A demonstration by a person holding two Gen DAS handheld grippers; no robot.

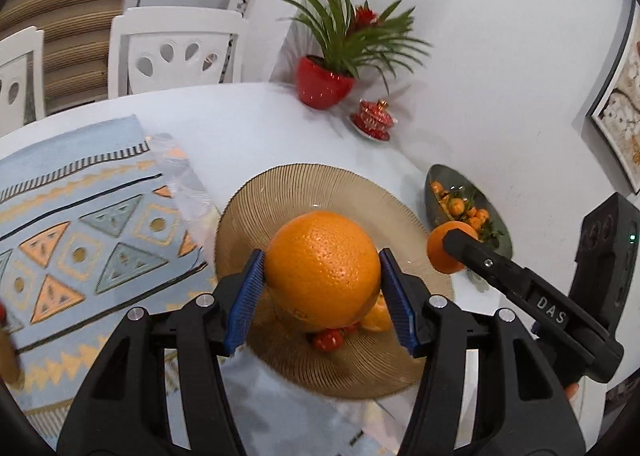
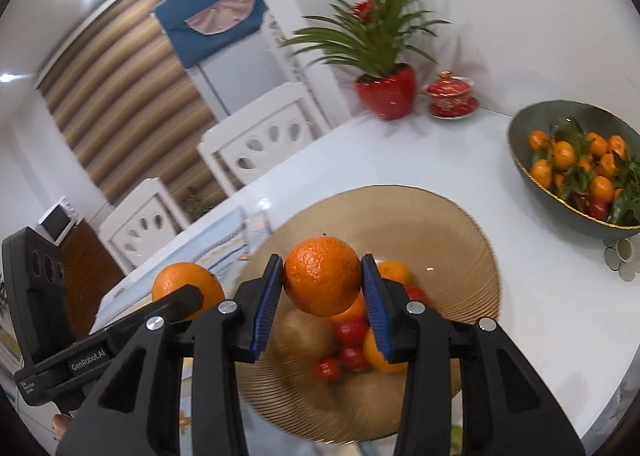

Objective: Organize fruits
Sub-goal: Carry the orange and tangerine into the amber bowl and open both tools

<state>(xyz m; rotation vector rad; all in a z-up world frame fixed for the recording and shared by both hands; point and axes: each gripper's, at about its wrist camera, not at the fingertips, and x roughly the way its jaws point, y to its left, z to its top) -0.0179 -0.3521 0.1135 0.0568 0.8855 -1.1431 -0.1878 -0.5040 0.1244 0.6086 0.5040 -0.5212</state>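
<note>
Left gripper [image 1: 322,276] jaws clamp a large orange [image 1: 322,270]; right gripper [image 2: 323,286] jaws clamp a smaller orange [image 2: 322,282], both above the ribbed plate [image 2: 452,223].

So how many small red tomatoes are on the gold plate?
3 show clearly in the right wrist view: one above, one beneath it, one lower left. A fourth may be hidden behind the right gripper.

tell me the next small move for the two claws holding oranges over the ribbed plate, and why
Probably lower the left claw and release its orange onto a bare part of the ribbed plate. Both claws are shut on oranges above the plate, whose centre already holds an orange piece and cherry tomatoes. The right claw and its orange can follow.
</note>
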